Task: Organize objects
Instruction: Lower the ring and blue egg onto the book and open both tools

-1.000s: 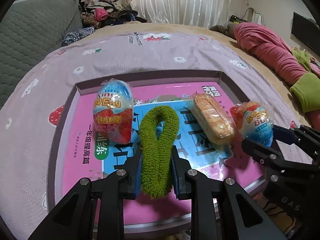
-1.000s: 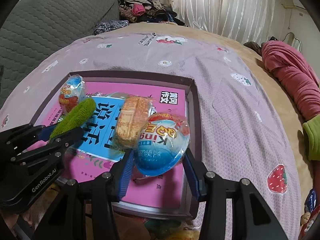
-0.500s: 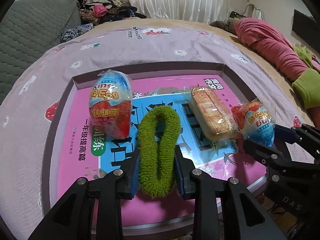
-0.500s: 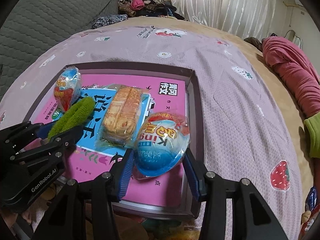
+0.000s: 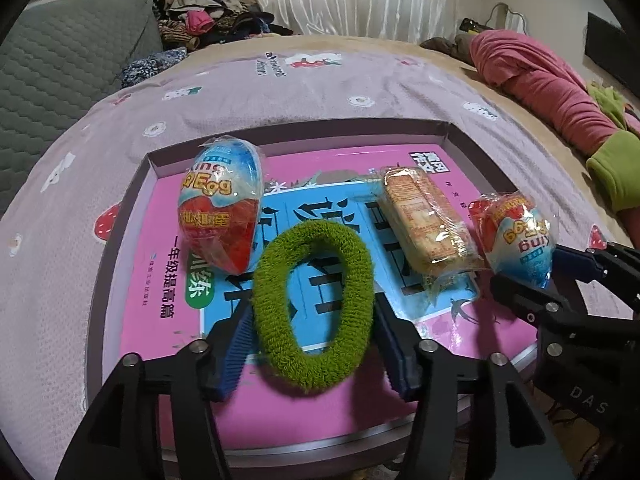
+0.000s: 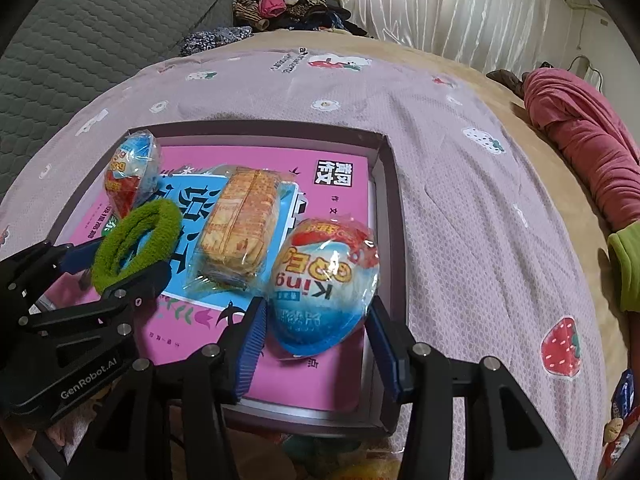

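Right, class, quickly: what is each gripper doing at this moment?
Left gripper: jaws opening, green hair scrunchie between them, sprung back to a ring.
Right gripper: shut on the wrapped toy egg.

Hair tie (image 5: 312, 308): fuzzy green.
Egg left of hair tie (image 5: 222, 210): blue, red.
Book beneath hair tie (image 5: 160, 280): pink, blue panel.
Bedsheet around book (image 5: 320, 92): lilac, strawberry print.
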`<state>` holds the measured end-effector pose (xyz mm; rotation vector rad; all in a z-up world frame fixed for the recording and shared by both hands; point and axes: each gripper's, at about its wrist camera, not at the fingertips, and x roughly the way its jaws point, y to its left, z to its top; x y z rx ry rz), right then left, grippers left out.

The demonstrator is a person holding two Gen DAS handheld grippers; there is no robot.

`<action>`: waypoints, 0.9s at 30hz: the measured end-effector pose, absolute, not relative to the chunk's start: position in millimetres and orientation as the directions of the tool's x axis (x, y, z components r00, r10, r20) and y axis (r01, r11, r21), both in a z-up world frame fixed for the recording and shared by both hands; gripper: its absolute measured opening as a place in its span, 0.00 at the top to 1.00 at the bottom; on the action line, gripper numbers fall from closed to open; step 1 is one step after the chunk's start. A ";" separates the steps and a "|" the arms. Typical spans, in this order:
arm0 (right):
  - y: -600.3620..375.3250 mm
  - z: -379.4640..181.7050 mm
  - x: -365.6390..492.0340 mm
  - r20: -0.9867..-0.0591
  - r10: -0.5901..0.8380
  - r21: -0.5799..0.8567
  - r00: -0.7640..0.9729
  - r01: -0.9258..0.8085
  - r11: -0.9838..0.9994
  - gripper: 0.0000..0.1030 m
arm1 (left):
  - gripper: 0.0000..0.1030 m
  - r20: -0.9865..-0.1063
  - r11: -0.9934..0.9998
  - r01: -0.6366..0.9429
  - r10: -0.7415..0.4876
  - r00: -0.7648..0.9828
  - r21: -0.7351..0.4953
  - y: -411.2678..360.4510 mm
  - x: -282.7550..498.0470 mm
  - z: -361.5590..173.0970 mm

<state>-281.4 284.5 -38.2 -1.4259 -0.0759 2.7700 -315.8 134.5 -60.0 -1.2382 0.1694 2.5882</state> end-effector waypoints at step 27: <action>287.5 -25.0 -272.0 -0.802 0.030 -0.031 -0.597 -0.009 -0.999 0.33 | 0.00 -0.772 -0.968 -0.251 0.171 -0.612 -0.016 115.9 -305.5 -40.9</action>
